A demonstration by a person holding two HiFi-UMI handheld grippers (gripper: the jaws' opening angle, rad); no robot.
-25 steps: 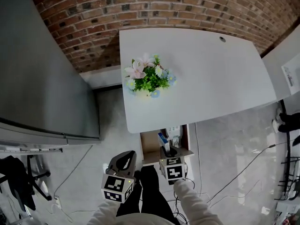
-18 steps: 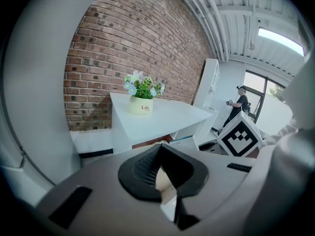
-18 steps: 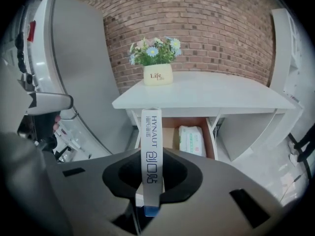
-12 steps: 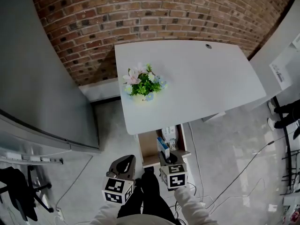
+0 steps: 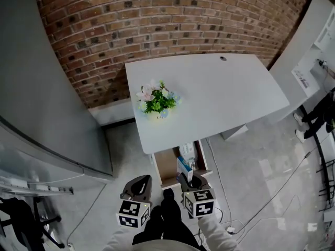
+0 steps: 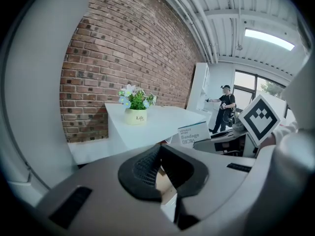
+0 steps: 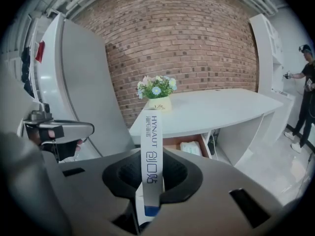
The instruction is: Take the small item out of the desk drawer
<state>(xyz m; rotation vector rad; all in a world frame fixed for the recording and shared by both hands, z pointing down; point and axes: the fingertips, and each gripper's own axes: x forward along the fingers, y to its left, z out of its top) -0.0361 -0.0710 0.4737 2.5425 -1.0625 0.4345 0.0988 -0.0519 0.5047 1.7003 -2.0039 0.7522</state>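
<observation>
Under the white desk (image 5: 209,93) the wooden drawer (image 5: 163,167) stands pulled out. My right gripper (image 5: 189,181) hovers just in front of it, shut on a slim white and blue bandage box (image 5: 182,166). In the right gripper view the box (image 7: 151,151) stands upright between the pads, its narrow printed side toward the camera. A white packet (image 7: 189,148) still lies in the drawer (image 7: 171,143). My left gripper (image 5: 140,181) hangs beside the right one, left of the drawer; its jaws stand a narrow gap apart with nothing between them.
A pot of flowers (image 5: 154,101) stands at the desk's left front corner. A tall grey cabinet (image 5: 47,88) fills the left, with a brick wall (image 5: 157,20) behind. Cables (image 5: 230,213) trail on the floor at the right. A person (image 7: 307,77) stands by white shelving far right.
The head view has swung upward, so the desk and drawer sit lower in the frame. My right gripper has drawn slightly back from the drawer, still holding the box. The left gripper stays alongside.
</observation>
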